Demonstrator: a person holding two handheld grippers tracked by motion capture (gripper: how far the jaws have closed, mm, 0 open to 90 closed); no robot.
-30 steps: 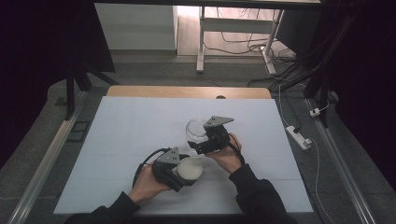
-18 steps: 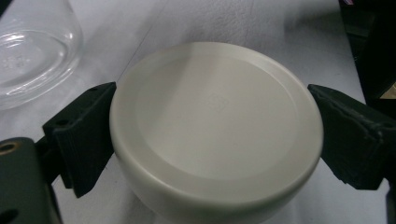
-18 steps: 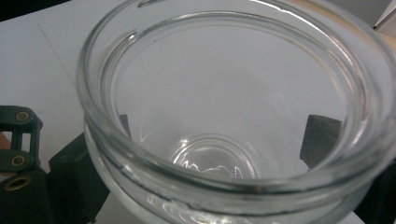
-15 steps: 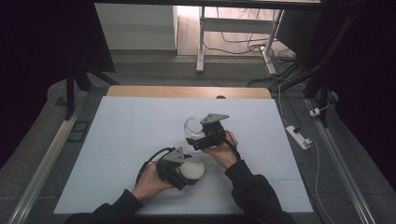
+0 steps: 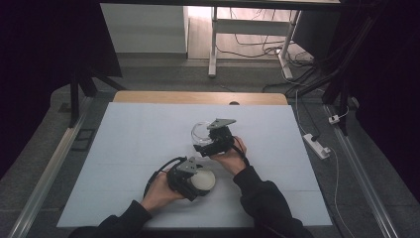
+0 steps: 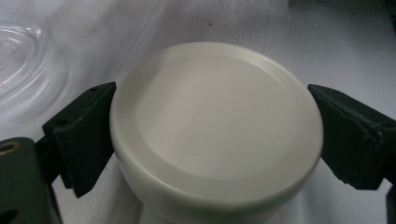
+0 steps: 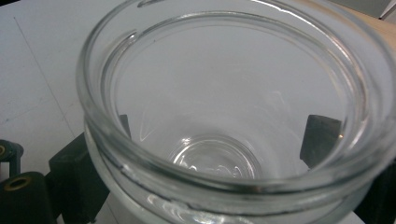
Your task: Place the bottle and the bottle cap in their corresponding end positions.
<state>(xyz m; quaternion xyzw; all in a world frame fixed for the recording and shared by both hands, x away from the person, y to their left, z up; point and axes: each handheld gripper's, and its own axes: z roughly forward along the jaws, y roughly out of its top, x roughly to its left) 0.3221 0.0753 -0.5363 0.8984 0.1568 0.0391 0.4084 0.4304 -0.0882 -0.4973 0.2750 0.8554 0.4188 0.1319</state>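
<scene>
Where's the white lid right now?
In the high view the white lid sits near the table's front edge, clamped in the left tool, just in front of the glass jar.

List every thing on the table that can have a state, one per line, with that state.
glass jar: open, empty, no lid on, gripped by the right gripper.
white lid: off the jar, held between the left gripper's fingers.
left gripper: shut on the white lid.
right gripper: shut on the glass jar.
</scene>
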